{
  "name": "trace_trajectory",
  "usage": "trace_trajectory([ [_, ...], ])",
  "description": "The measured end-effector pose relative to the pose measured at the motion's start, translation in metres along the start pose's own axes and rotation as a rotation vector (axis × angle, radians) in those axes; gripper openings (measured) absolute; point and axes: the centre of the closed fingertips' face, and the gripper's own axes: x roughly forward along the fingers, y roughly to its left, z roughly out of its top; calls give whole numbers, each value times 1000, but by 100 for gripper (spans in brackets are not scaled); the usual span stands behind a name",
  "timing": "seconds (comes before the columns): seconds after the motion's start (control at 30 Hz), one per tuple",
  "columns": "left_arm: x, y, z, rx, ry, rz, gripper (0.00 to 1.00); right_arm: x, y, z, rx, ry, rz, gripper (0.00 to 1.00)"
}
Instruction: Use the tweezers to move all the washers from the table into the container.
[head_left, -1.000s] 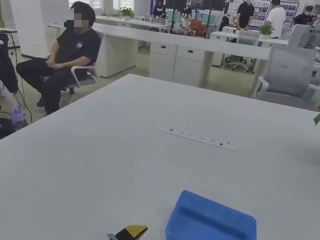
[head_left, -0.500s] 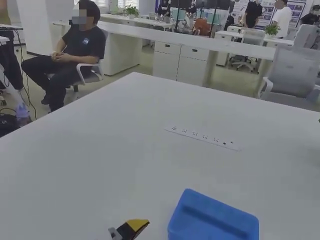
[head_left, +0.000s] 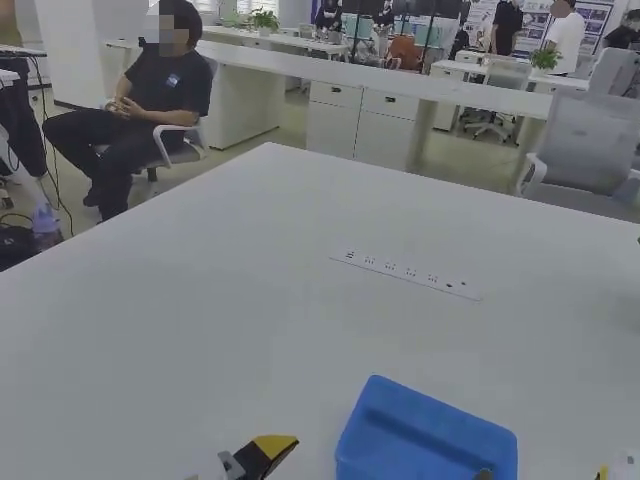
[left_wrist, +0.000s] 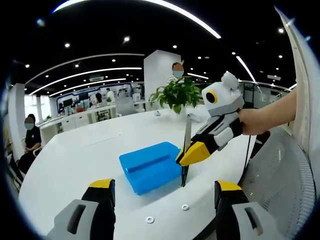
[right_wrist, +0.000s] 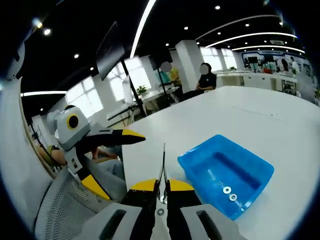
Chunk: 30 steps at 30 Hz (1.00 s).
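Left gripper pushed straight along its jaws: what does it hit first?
Probably the blue container, just beyond two washers on the table. Tweezers stand right of that line; depth uncertain.

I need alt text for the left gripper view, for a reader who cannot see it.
The right gripper holds tweezers pointing down toward the white table, beside a blue container. Two washers lie nearer the camera, between the open jaws of the left gripper.

The blue rectangular container (left_wrist: 150, 167) sits open near the worktop's front edge, with small silver washers (right_wrist: 230, 193) inside. Two loose washers (left_wrist: 185, 206) lie between it and that edge. Slim tweezers (left_wrist: 187, 142) stand upright, tips just beside the container, clamped in the right gripper (right_wrist: 162, 186).
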Motion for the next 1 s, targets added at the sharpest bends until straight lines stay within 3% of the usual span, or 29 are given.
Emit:
trace_trajectory([
  [0.07, 0, 0, 0, 1, 0, -1, 82, 0, 2, 1, 24, -2, 24, 3],
  [0.33, 0, 0, 0, 0, 0, 0, 82, -4, -4, 8, 37, -4, 32, 3],
  [1.0, 1, -3, -3, 4, 19, -14, 82, 3, -27, 43, 43, -48, 26, 3],
])
